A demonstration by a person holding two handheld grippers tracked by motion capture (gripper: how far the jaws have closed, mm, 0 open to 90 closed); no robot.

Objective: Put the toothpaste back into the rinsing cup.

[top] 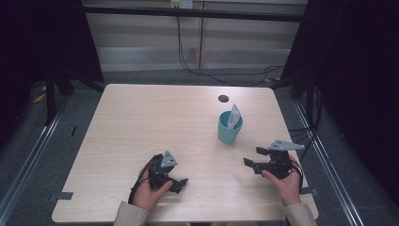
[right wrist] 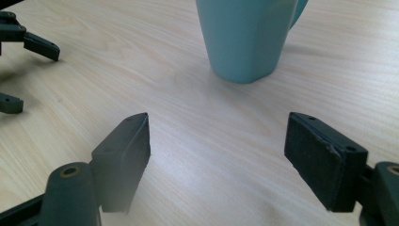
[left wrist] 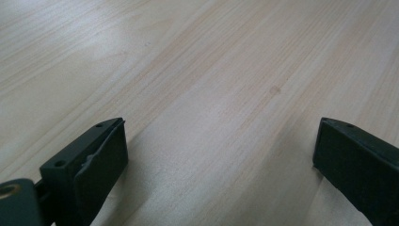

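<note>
The desk (top: pixel 141 117) is a light wood top. A teal cup (top: pixel 229 128) stands upright on it, right of centre and nearer the right edge than the left. A white packet (top: pixel 234 116) sits inside the cup, long axis close to vertical, its upper end above the rim and leaning slightly toward the far edge. A small dark round spot (top: pixel 223 98) lies on the desk beyond the cup, toward the far edge.

The left gripper (top: pixel 181 182) is held in the left hand (top: pixel 151 190) near the near edge, left of centre, pointing toward the right edge. In the left gripper view its jaws stand wide apart over bare wood, nothing between them.

The right gripper (top: pixel 254 157) is held in the right hand (top: pixel 284 183) near the near right corner, pointing toward the left edge. In the right gripper view the jaws stand wide apart and empty; the cup stands ahead of them, apart from both jaws, and the left gripper's jaws show at the upper left.
</note>
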